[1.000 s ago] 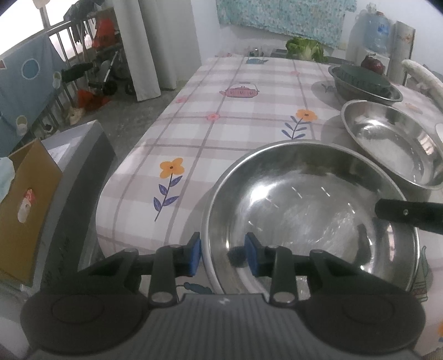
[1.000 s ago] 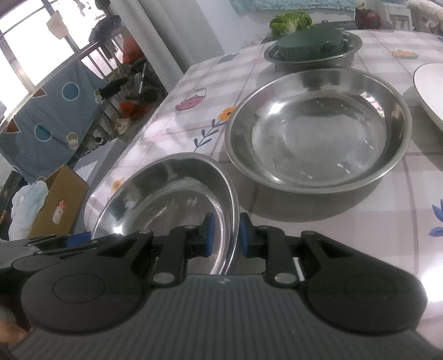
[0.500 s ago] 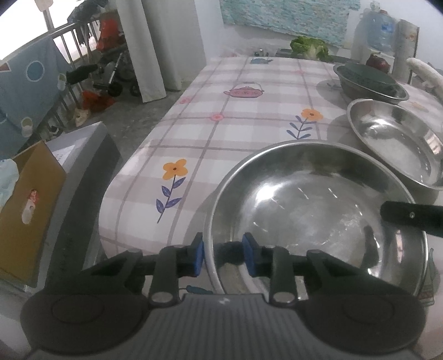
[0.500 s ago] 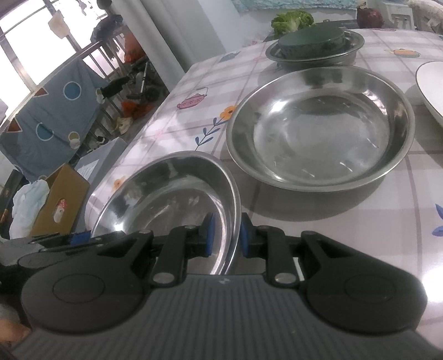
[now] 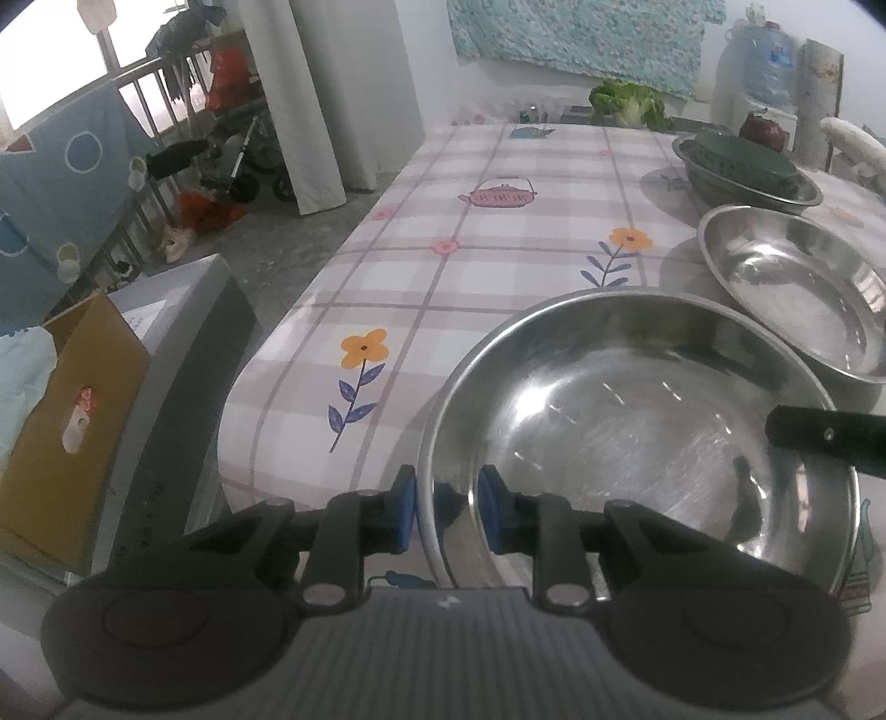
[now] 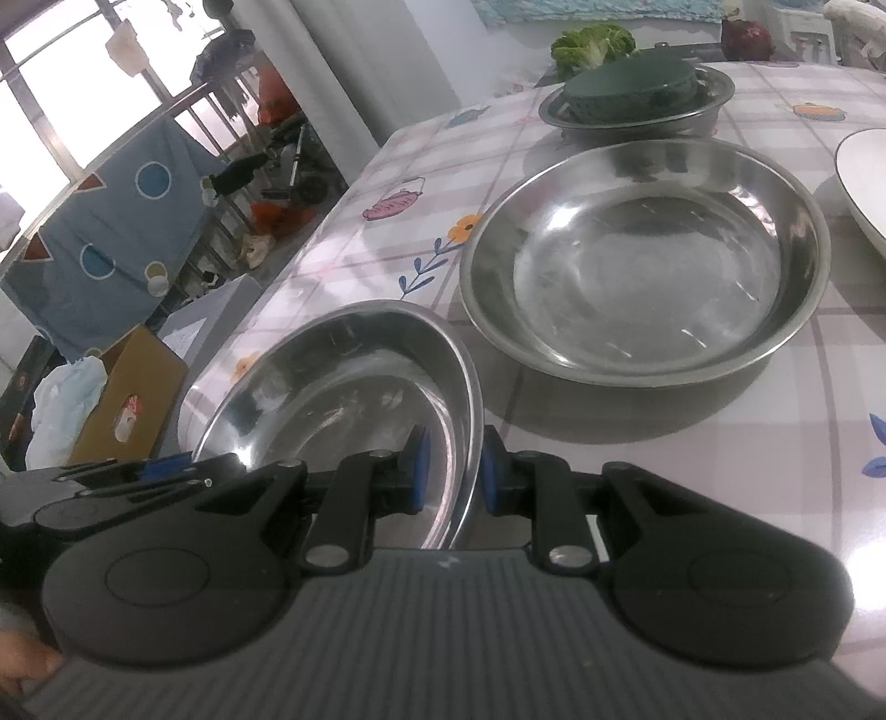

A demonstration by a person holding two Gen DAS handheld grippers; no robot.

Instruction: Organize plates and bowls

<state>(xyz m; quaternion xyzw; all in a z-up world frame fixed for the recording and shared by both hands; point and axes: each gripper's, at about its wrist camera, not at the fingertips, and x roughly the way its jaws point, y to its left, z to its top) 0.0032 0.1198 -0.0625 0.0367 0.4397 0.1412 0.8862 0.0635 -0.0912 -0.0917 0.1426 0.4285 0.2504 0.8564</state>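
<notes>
The near steel bowl (image 5: 637,437) sits at the worktop's (image 5: 498,238) near edge, empty, tilted so its right rim rides higher in the right wrist view. The left hand-held gripper (image 5: 441,512) straddles its near-left rim, jaws closing, with the rim between the blue pads (image 5: 403,512) and a small gap still showing. The right hand-held gripper (image 6: 449,471) is clenched on the opposite rim of the same bowl (image 6: 343,399). Just behind stands a second steel bowl (image 6: 645,266), upright and empty. Farther back, a third steel bowl (image 6: 637,108) holds a dark green dish (image 6: 628,88), turned mouth down. A white plate's (image 6: 864,183) edge shows at right. Greens (image 6: 592,44) lie at the far end.
</notes>
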